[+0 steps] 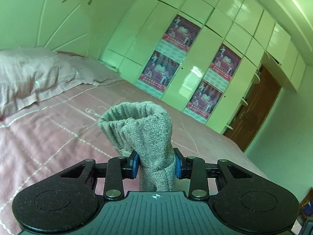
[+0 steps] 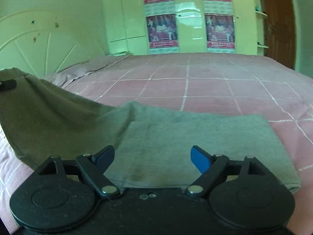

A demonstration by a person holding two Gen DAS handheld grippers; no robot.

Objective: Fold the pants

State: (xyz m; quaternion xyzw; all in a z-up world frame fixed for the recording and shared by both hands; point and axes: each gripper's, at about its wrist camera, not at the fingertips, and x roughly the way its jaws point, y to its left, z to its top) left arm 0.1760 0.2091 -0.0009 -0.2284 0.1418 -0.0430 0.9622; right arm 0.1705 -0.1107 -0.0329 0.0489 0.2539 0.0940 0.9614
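Between the blue pads of the left gripper (image 1: 156, 163) a bunched end of the grey knitted pants (image 1: 144, 129) is pinched, its ribbed cuff standing up above the jaws, clear of the pink checked bed (image 1: 58, 137). Over at the right gripper (image 2: 152, 157) the jaws stand wide with nothing between them, hovering just above the flat part of the garment.

As a judgement, the fold is partway: one section lies smooth and squared on the bed, while another is lifted off to the left side and not yet laid over; that fold, and any further one, remains.

Only the right wrist view shows the flat portion and the raised drape. Only the left wrist view shows the clamped cuff, plus a pale pink pillow (image 1: 25, 74) by the headboard.
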